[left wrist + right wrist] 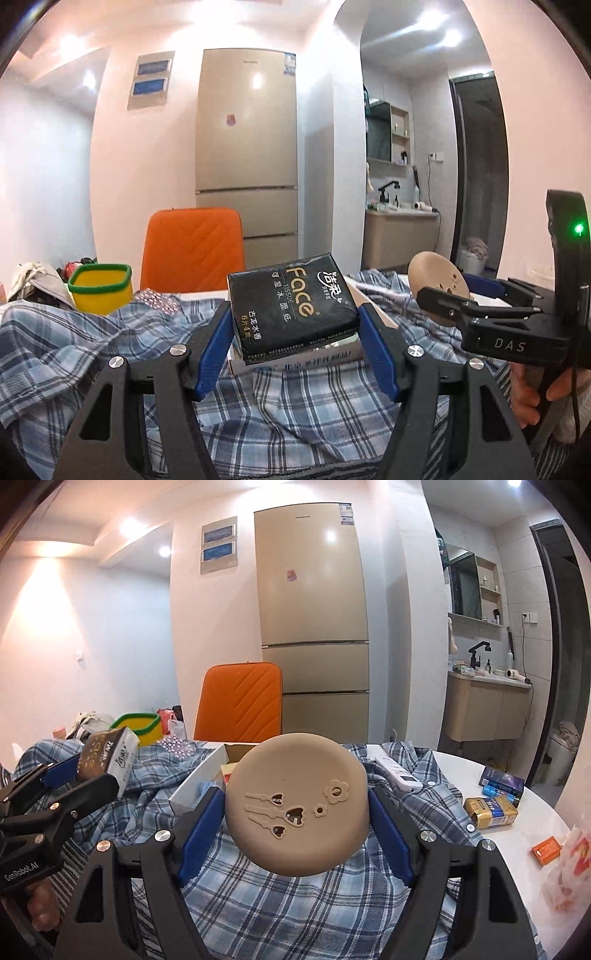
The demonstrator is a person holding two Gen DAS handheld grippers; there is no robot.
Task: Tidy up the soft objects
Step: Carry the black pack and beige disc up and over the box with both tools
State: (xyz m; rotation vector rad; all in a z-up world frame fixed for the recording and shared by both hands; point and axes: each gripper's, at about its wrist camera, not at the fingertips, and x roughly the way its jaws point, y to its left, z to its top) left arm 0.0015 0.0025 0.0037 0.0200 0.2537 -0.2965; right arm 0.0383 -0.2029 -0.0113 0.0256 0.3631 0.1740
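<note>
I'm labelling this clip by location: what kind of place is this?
Most likely a small home apartment: a tall fridge stands behind an orange chair, and a bathroom vanity with tap opens off the same room.

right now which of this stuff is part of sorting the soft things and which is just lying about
In the job:
- black tissue pack, held in the left gripper
- beige round piece, held in the right gripper
- plaid shirt
- open white box

Lying about:
- yellow bin
- remote
- gold packet
- orange chair
</note>
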